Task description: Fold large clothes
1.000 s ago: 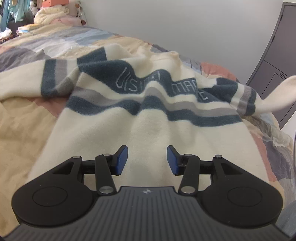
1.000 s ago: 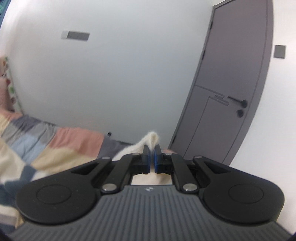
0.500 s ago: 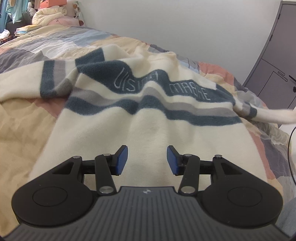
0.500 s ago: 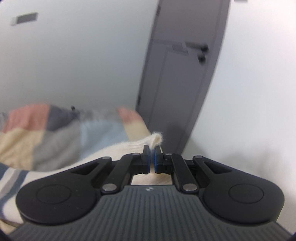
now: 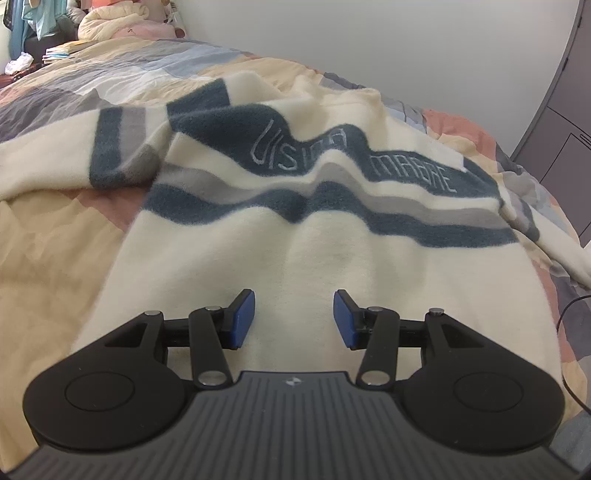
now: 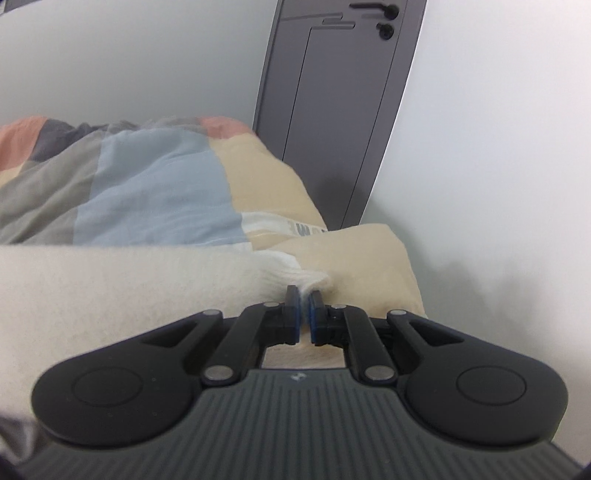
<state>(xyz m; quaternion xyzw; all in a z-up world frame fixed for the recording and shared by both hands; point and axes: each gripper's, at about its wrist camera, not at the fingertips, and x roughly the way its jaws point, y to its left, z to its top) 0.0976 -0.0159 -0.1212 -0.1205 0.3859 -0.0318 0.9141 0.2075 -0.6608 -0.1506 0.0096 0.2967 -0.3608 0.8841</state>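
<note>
A cream fleece sweater [image 5: 321, 251] with dark blue and grey chest stripes and lettering lies front up on the bed. My left gripper [image 5: 294, 319] is open and empty just above the sweater's lower body. My right gripper [image 6: 303, 314] is shut on the ribbed cuff of the sweater's right sleeve [image 6: 122, 291], low over the bed's right edge. That sleeve trails off to the right in the left wrist view [image 5: 554, 243].
The bed has a patchwork quilt [image 5: 55, 229] in yellow, blue, grey and pink. A grey door [image 6: 332, 110] and white wall stand beyond the bed's right edge. Pillows and clutter [image 5: 122, 26] lie at the far left. A black cable [image 5: 569, 332] hangs at the right.
My right gripper has swung down and outward with the sleeve cuff, from raised in the air to low over the bed's edge. The sleeve now lies stretched to the right. My left gripper stayed put.
</note>
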